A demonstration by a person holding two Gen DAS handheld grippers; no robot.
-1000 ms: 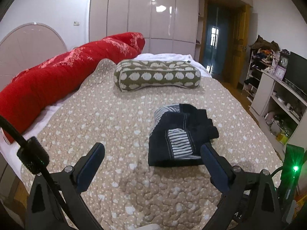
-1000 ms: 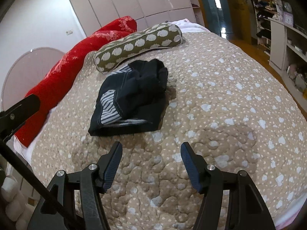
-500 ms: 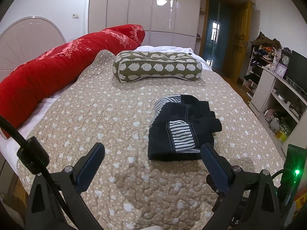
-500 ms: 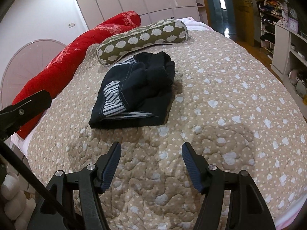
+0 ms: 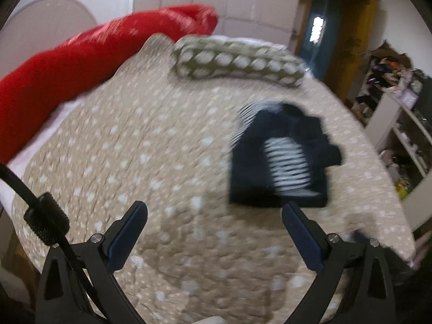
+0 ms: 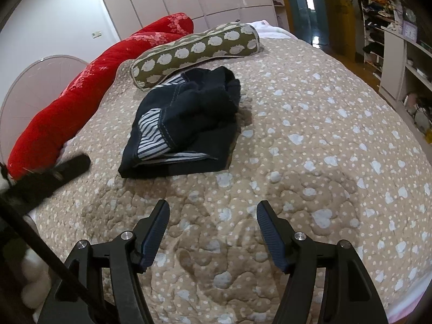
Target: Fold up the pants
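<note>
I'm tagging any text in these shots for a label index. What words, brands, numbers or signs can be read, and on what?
No readable text in either view.
Clock face on the shelf unit: too small to read.
Wall plate: no legible marking.
Pants: stripes only, no label showing.

Beyond the black, blue-padded right tongs lie dark navy pants with white-and-navy striped lining, on a beige bedspread dotted white. Farther off: an olive pillow with pale blobs, a red quilt.
</note>
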